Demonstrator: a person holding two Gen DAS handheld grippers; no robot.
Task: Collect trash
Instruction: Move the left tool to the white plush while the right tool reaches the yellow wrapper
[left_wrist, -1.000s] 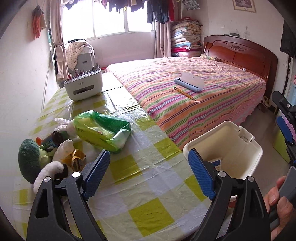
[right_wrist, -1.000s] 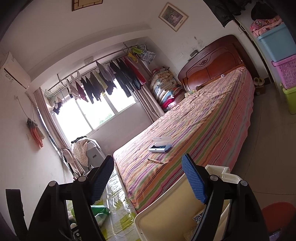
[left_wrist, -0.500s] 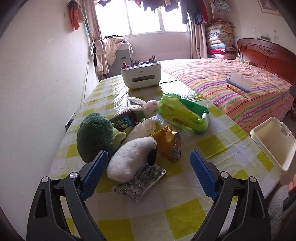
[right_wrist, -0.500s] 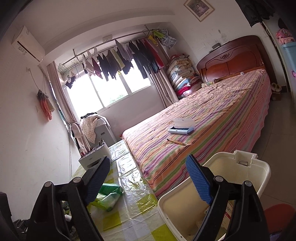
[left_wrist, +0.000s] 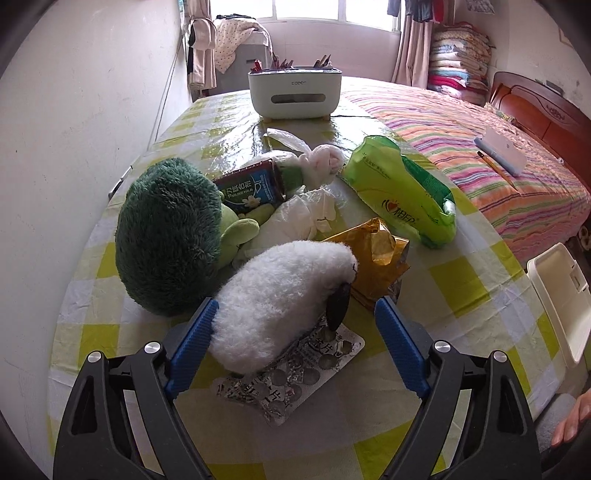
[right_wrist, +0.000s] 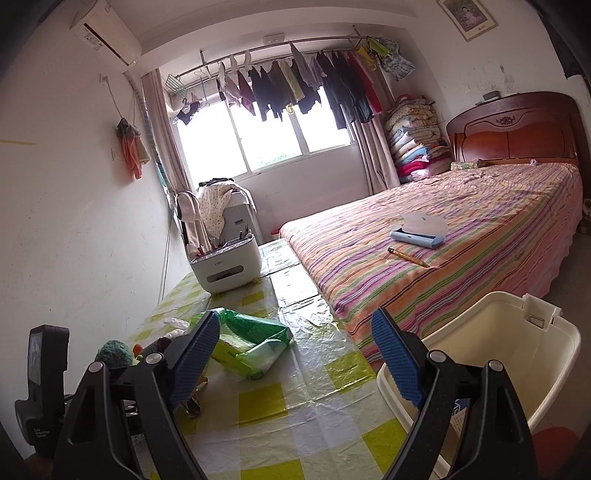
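The left gripper (left_wrist: 295, 350) hangs low over the near end of the table (left_wrist: 461, 288), its blue jaws spread wide and gripping nothing. Between them lies a white plush toy (left_wrist: 280, 306), whose near end sits over a crumpled silver blister pack (left_wrist: 291, 380) flat on the checked cloth. Just beyond the plush, to the right, is a gold foil wrapper (left_wrist: 376, 258); farther right lies a green tissue pack (left_wrist: 399, 192). To the left a dark green plush (left_wrist: 166, 236) crowds against the white one, and behind them sit a crumpled white plastic bag (left_wrist: 295, 218) and a dark blue drink carton (left_wrist: 247, 188). A white organizer box (left_wrist: 293, 92) stands at the far end.

The right gripper (right_wrist: 291, 354) is also wide open and empty, held above the table's right side. A cream bin (right_wrist: 517, 343) stands just off the table's right edge, beside the striped bed (right_wrist: 443, 221).
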